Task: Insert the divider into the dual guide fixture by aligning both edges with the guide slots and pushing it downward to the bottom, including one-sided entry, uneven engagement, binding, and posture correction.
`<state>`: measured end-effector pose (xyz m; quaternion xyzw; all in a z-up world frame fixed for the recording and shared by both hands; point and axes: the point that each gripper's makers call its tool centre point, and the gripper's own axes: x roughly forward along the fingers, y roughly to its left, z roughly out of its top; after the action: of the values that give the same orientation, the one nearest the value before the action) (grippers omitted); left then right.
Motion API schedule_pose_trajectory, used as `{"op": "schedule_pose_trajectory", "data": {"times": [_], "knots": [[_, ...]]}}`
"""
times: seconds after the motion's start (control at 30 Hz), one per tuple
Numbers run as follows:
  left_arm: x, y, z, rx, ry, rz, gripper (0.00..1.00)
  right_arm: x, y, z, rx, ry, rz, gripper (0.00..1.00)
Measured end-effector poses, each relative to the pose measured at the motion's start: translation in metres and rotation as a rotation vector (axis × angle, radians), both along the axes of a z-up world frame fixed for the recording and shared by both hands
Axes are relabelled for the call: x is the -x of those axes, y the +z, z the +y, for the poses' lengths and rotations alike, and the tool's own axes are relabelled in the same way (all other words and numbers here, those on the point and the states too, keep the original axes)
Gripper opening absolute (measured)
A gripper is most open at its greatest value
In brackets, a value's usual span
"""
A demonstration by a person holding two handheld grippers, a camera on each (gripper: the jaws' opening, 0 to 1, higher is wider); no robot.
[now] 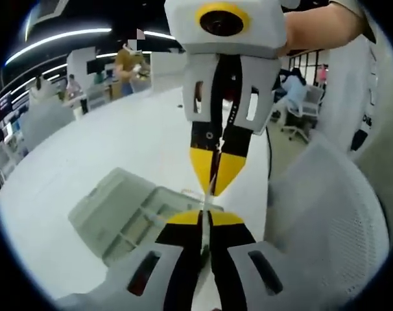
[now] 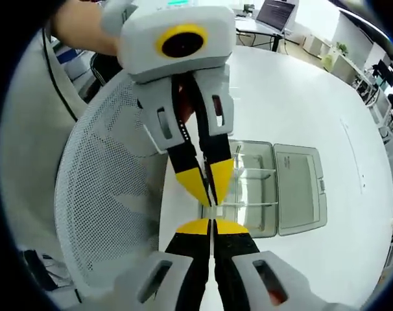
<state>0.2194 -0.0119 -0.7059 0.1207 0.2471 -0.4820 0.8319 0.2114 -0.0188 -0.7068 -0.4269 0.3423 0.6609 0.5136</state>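
Both grippers are pinching the thin clear divider (image 2: pixel 213 210) by its two ends, left gripper (image 1: pixel 205 217) and right gripper (image 2: pixel 213 225) facing, keeping it level above the open box (image 2: pixel 274 188) on the white table (image 2: pixel 300 97).

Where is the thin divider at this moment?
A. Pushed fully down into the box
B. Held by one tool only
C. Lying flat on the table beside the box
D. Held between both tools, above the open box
D: the clear divider is pinched by the right tool and the left tool above the open box.
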Motion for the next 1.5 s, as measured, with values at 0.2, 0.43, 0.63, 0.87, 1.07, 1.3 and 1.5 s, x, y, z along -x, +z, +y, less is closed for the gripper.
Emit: {"op": "schedule_pose_trajectory", "data": {"times": [0.2,0.43,0.63,0.87,1.07,1.3,1.5], "knots": [[0.003,0.002,-0.003,0.021,-0.031,0.006,0.00,0.002,0.003,-0.004,-0.018,0.008,0.017,0.00],[0.007,0.004,-0.007,0.044,-0.071,0.004,0.00,0.003,0.009,-0.005,-0.064,0.024,0.054,0.00],[0.007,0.006,-0.008,0.049,-0.092,-0.009,0.00,0.003,0.009,-0.005,-0.081,0.026,0.075,0.00],[0.009,0.007,-0.008,0.066,-0.105,-0.028,0.00,0.004,0.010,-0.004,-0.108,0.034,0.106,0.00],[0.008,0.005,-0.008,0.068,-0.094,-0.019,0.00,0.004,0.009,-0.002,-0.103,0.022,0.110,0.00],[0.007,0.003,-0.007,0.056,-0.090,-0.007,0.00,0.004,0.008,0.000,-0.082,0.008,0.108,0.00],[0.004,-0.001,-0.006,0.044,-0.062,0.009,0.00,0.003,0.006,0.002,-0.057,0.002,0.088,0.00]]}}
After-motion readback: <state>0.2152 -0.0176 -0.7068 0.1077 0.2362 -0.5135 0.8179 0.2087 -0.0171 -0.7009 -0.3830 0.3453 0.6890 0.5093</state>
